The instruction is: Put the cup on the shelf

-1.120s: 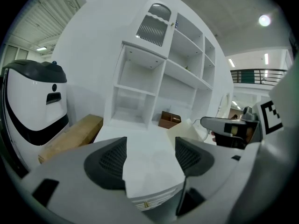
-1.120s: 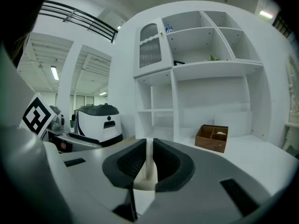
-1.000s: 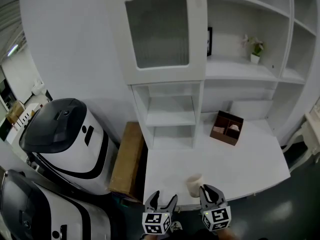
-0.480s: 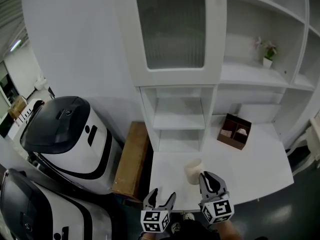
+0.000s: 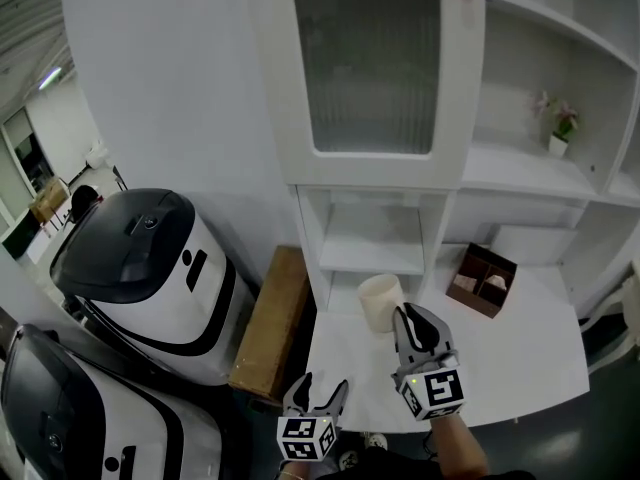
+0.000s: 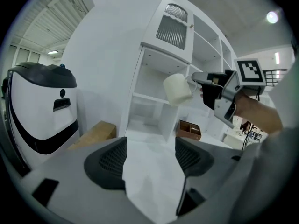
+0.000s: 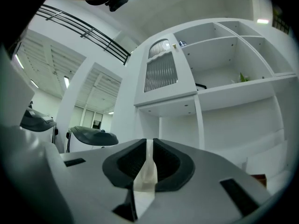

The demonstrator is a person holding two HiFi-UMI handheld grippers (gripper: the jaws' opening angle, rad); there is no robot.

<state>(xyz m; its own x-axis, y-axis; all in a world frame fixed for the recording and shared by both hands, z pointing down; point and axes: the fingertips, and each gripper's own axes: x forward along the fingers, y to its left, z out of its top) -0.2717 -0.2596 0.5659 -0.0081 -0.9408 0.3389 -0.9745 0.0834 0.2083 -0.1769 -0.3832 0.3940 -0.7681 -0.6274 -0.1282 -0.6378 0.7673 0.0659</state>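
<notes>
white shelf unit (image 5: 440,183) with a ribbed-glass door (image 5: 370,68) at its top and open compartments below and to the right. two white-and-black machines stand on the left, one (image 5: 150,268) behind the other (image 5: 60,408). a white table (image 5: 520,363) abuts the foot of the unit, and a wooden box (image 5: 268,318) stands between the table and the nearer machines. right gripper (image 5: 412,320): jaws nearly together, clamped on a thin cream part of the cup (image 5: 381,303), seen as a strip between the pads in the right gripper view (image 7: 148,171). the cup hangs in the air, clear of the table, in front of the lower open compartments and resting on no shelf. left gripper (image 5: 322,386): low at the table's front edge, jaws apart, nothing between them. a brown divided box (image 5: 483,280) sits at the back of the table. a small potted plant (image 5: 557,128) stands on an upper shelf.
</notes>
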